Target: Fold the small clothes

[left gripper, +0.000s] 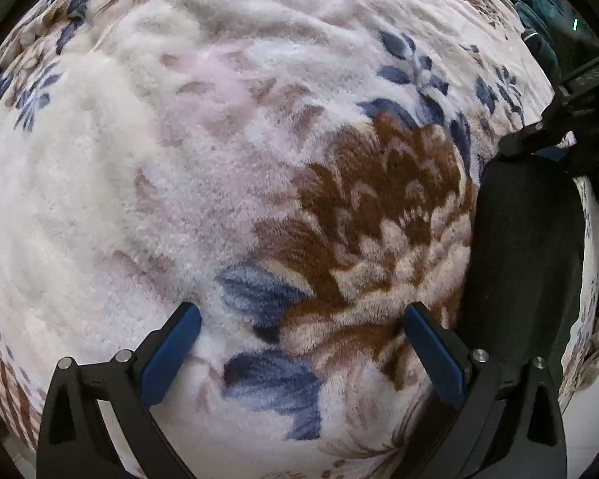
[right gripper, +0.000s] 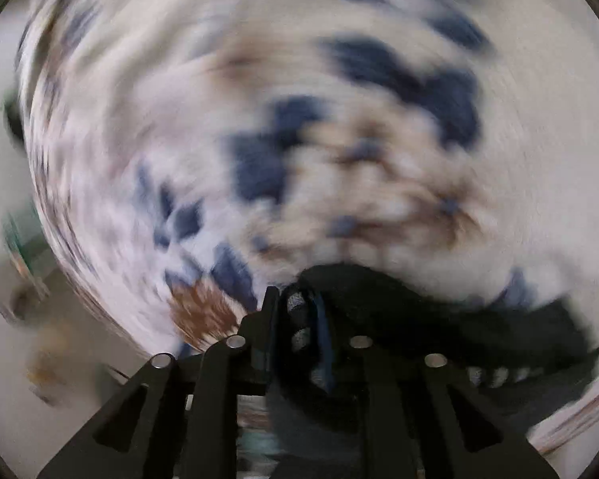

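The left claw (left gripper: 301, 349) is seen pointing steeply down over a fluffy floral blanket (left gripper: 203, 167), its 2 blue-padded fingers (left gripper: 171, 359) spread wide with nothing between them. A dark garment (left gripper: 527, 239) is laid flat on the blanket just beside the claw's right finger, at the right edge of the left wrist view. A heap of teal cloth (left gripper: 527, 4) is visible at the far upper right, well apart from it.

The right wrist view is heavily blurred. There the right claw (right gripper: 295, 319) is seen with its jaws drawn close together and a dark garment (right gripper: 439, 319) bunched between them, the cloth trailing off to the right over the blanket (right gripper: 339, 80). Whether this is the same garment cannot be told.
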`<state>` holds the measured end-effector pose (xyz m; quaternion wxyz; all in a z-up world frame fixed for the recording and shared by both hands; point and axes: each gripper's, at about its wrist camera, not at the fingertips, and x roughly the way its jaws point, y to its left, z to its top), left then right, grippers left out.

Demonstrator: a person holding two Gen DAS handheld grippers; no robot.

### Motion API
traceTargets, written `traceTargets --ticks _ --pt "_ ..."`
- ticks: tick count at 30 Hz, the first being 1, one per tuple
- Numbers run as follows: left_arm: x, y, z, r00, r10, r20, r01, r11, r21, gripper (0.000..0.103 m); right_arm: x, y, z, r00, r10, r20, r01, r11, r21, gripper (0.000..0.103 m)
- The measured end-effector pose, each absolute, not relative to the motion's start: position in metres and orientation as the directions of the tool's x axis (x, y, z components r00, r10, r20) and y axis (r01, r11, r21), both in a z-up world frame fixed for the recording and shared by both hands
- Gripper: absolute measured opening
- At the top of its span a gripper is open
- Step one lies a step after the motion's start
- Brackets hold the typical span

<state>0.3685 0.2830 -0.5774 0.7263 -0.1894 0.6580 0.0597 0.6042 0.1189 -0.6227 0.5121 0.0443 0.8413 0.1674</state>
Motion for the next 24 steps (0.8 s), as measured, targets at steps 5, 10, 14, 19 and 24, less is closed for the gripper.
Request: traceTargets --ticks 5,10,14,19,24 --pt "0.369 0.286 -0.57 0.139 -0.125 -0.982 -0.32 0.933 -0.164 0.103 0.592 0.166 -0.565 -0.252 0.062 -0.966 -0.485 0.855 0.182 0.031" --pt "0.372 0.289 -0.571 0.135 -0.126 -0.983 -0.339 0.926 -0.166 0.103 0.557 0.198 -0.586 -0.277 -0.096 -0.956 -0.651 0.751 0.113 0.028" --pt "0.381 0.286 -0.567 0.141 -0.117 -0.983 -0.326 0.932 -0.158 0.103 0.548 0.197 -0.594 -0.277 -0.107 -0.955 -0.598 0.797 0.084 0.01" --pt "0.394 0.273 -0.549 0.195 -0.106 -0.975 -0.274 0.949 -0.158 0.103 0.59 0.149 -0.584 -0.229 0.063 -0.971 -0.327 0.935 0.138 0.0" --pt "0.414 0.267 -0.534 0.225 -0.112 -0.968 -0.226 0.96 -0.164 0.103 0.601 0.127 -0.548 -0.214 0.236 -0.948 -0.286 0.913 0.291 0.002"
